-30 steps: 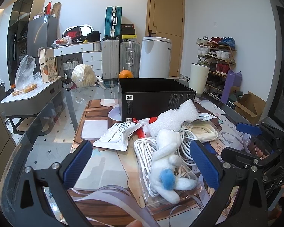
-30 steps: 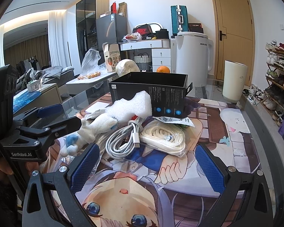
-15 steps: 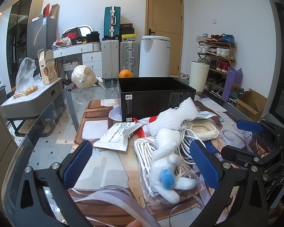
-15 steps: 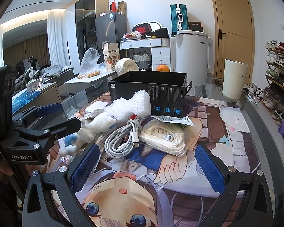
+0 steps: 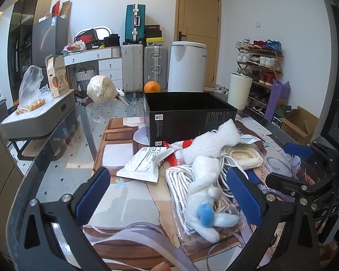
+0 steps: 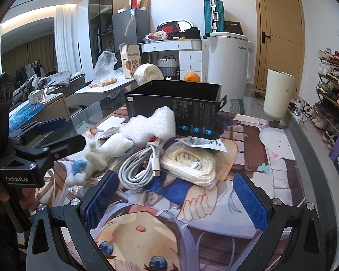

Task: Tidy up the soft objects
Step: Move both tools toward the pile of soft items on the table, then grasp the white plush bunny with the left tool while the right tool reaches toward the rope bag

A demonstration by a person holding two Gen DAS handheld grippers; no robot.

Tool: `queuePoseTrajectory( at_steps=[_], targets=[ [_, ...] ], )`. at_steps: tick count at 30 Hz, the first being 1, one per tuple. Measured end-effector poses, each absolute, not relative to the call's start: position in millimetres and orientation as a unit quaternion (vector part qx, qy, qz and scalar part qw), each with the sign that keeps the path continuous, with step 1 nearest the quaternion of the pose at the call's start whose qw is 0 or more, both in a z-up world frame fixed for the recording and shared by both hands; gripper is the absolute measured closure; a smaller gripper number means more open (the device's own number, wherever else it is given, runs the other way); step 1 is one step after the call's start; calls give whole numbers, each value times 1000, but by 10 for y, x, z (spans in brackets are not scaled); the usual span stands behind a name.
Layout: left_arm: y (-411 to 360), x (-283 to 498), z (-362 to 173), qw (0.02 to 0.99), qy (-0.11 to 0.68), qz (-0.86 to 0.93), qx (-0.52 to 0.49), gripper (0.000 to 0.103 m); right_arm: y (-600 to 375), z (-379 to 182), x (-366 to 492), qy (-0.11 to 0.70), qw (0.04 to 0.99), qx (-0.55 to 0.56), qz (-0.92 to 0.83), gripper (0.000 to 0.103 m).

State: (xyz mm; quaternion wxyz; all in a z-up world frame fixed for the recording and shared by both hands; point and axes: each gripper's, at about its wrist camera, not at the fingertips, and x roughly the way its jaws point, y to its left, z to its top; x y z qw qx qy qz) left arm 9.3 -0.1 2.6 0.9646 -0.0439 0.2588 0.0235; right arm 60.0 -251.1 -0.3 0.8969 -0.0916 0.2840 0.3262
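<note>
Plush toy (image 5: 205,194) on cable pile before black box (image 5: 187,117); left claw (image 5: 169,194), right claw (image 6: 173,199) both spread, holding nothing.

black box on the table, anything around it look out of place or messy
Yes. The black box stands open and looks empty, while the soft things lie heaped in front of it: white foam piece, plush toy, white cable and bagged cream rope, overlapping in one pile on the mat.

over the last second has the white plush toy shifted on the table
No. In the left wrist view the white plush toy lies in the same spot relative to the black box, on the coiled cables.
</note>
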Motion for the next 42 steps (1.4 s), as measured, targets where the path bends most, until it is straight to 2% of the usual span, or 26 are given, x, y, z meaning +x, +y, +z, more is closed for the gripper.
queuePoseTrajectory(
  at_steps=[8, 18, 27, 33, 38, 42],
  targets=[
    [-34, 150, 39, 963, 265, 14, -33, 0, -2573, 51, 774, 318, 888, -82, 323, 0],
    [-99, 333, -64, 950, 310, -7, -25, 0, -2559, 91, 904, 328, 886, -102, 310, 0],
    [-164, 375, -117, 944, 328, -12, -9, 7, -2535, 109, 1065, 330, 886, -122, 303, 0],
    [-196, 374, -128, 943, 333, -19, 6, 26, -2493, 137, 1290, 345, 879, -125, 305, 0],
    [-219, 378, -128, 941, 337, -32, 7, 52, -2409, 83, 1439, 365, 868, -132, 310, 0],
    [-216, 376, -119, 940, 338, -45, 1, 66, -2342, 17, 1538, 383, 858, -124, 319, 0]
  ],
)
